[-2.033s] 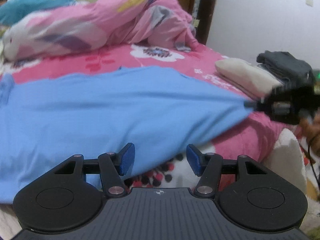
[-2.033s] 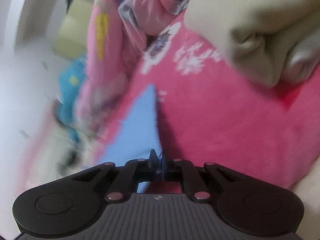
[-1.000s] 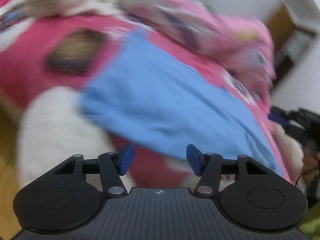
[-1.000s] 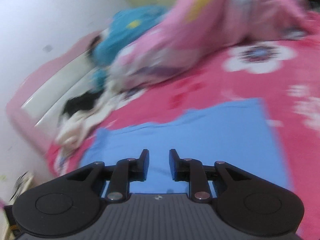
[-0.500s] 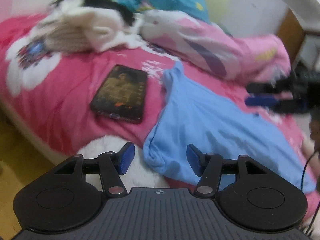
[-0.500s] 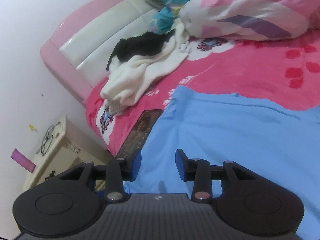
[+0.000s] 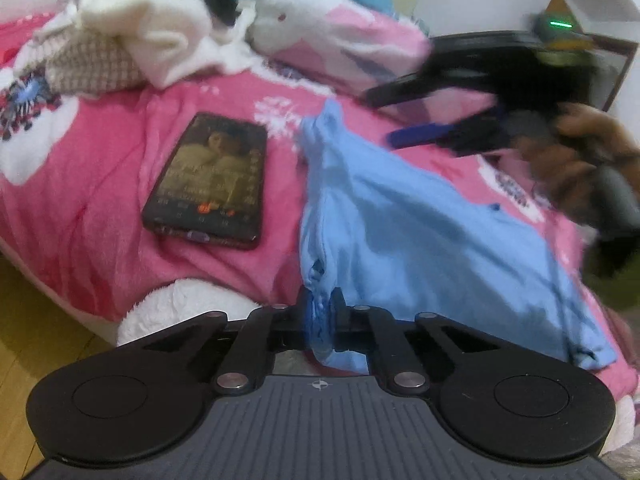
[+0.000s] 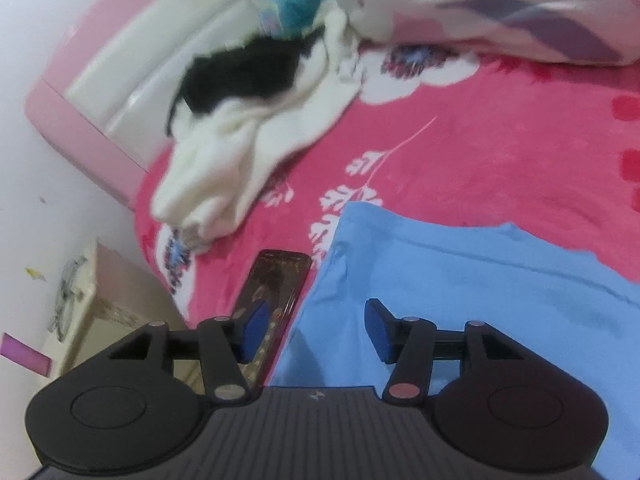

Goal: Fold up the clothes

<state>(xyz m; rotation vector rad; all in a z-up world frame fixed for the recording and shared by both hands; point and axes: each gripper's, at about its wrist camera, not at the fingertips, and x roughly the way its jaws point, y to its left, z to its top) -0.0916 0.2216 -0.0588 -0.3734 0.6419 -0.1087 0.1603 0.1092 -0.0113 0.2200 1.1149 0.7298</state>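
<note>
A light blue garment (image 7: 420,232) lies spread on the pink flowered bedspread (image 7: 100,184). My left gripper (image 7: 320,312) is shut on its near corner, and blue cloth bunches between the pads at the bed's front edge. In the left wrist view my right gripper (image 7: 384,118) hovers, blurred, over the garment's far corner, with a person's hand (image 7: 580,160) behind it. The right wrist view shows that gripper (image 8: 316,332) with its jaws opening above the blue garment's (image 8: 460,288) left edge. Its pads press on nothing.
A dark phone (image 7: 208,184) lies face up just left of the garment, also close under the right gripper's left finger as phone (image 8: 276,300). A white and black clothes pile (image 8: 248,120), a pink quilt (image 7: 340,40), a headboard (image 8: 120,60) and a bedside table (image 8: 100,300) surround the spot.
My left gripper has shut on the garment's near corner. My right gripper has swung left across the garment toward the phone-side edge, and its jaws stand wider.
</note>
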